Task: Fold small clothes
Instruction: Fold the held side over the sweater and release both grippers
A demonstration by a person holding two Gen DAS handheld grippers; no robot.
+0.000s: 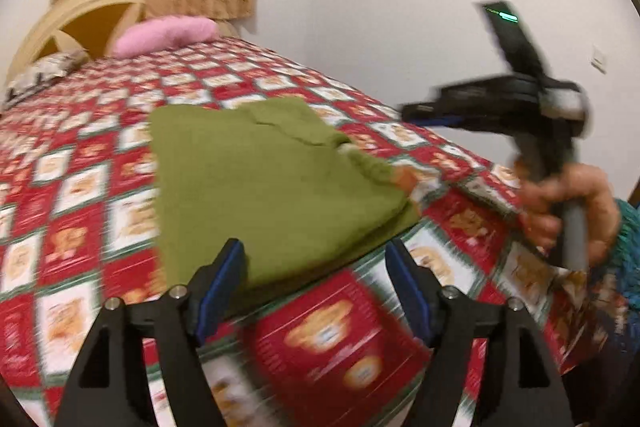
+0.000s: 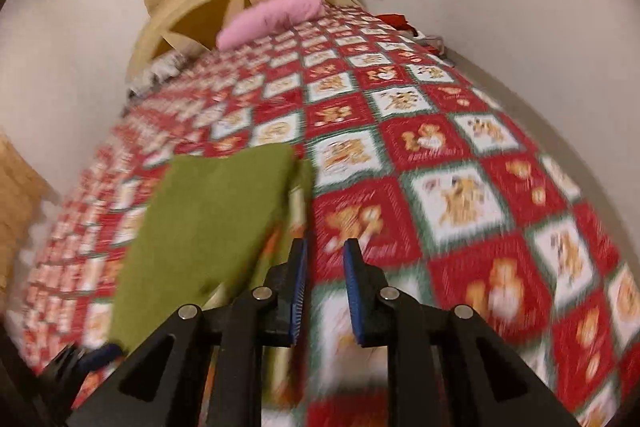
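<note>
A small olive-green cloth garment (image 1: pixel 264 183), already doubled into a rough flat rectangle, is seen lying on the red, white and green patchwork bedspread printed with bear motifs (image 1: pixel 344 339), near the foot end of the bed and well apart from the pink pillow (image 1: pixel 168 34) at the cream headboard (image 1: pixel 76 15); in the left wrist view the left gripper (image 1: pixel 316 291) is shown with its blue-padded jaws spread wide, nothing being pressed between them, the near edge of the garment lying just ahead of and partly between the fingers; in the right wrist view the right gripper (image 2: pixel 325 291) is shown with a narrow gap between its pads and only bedspread visible in that gap, so it is empty, the garment lying just to its left; the right gripper is also caught from the left view, held up off the bed in a hand (image 1: pixel 568 211) at the right edge; both views are smeared by motion, so fine creases cannot be judged. The fold is judged to have just been laid and released; for the step to be done well, the grippers are best drawn clear without the top layer being dragged, the loose flap at the garment's right side should be tucked or flattened, and the edges should be squared before any further fold is attempted; cloth this soft is likely to spring open if it is brushed.
</note>
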